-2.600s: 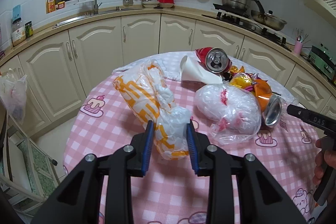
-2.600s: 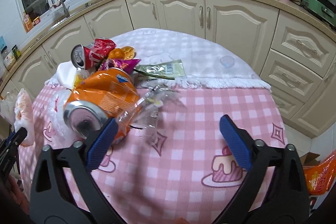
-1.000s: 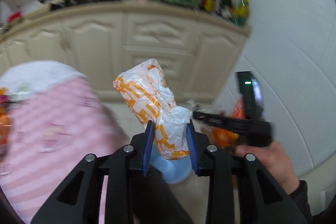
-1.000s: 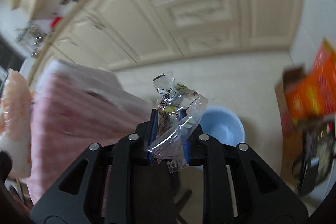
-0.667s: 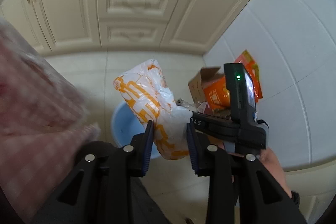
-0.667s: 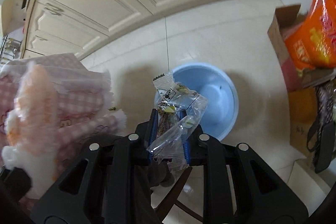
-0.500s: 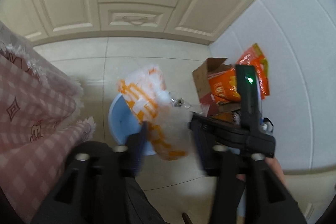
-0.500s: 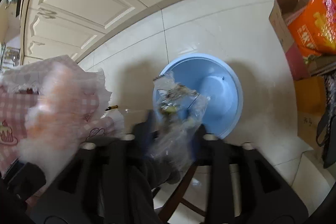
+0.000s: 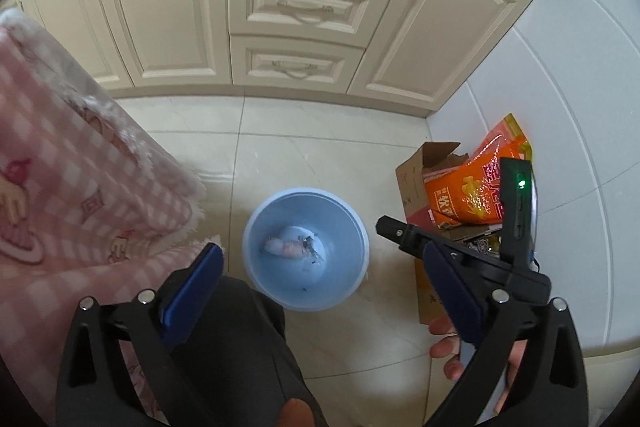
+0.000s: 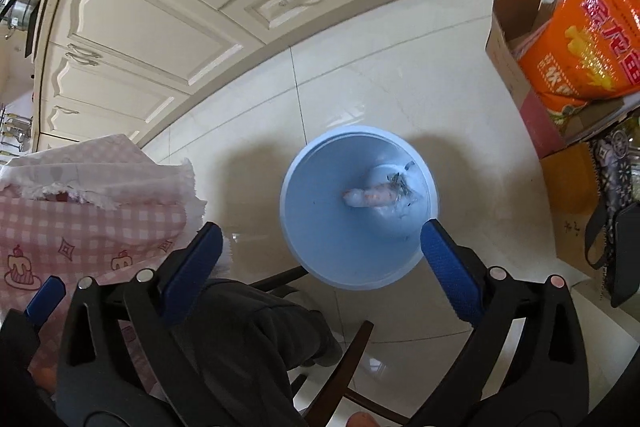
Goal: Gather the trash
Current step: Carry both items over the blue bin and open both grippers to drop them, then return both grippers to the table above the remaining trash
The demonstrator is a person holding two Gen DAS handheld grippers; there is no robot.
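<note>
- The left gripper is seen nearest, its blue-padded jaws spread wide with nothing between them — they have just been opening.
- The right gripper is likewise spread wide and empty, its jaws just opened; in the left wrist view it is seen held by a hand at the right edge.
- A dark trouser leg is seen just below the grippers, and a dark wooden chair frame beside it.
- The blue bin stands on the pale tiled floor directly beneath both grippers.
- The white-and-orange plastic bag lies at the bottom of the bin, and the clear wrapper is seen touching it.
- A pink checked tablecloth hangs to the left of the bin — near it, not touching.
- A cardboard box holding an orange packet stands to the right of the bin, against the white tiled wall.
- Cream cabinets with drawers are seen farthest back.
</note>
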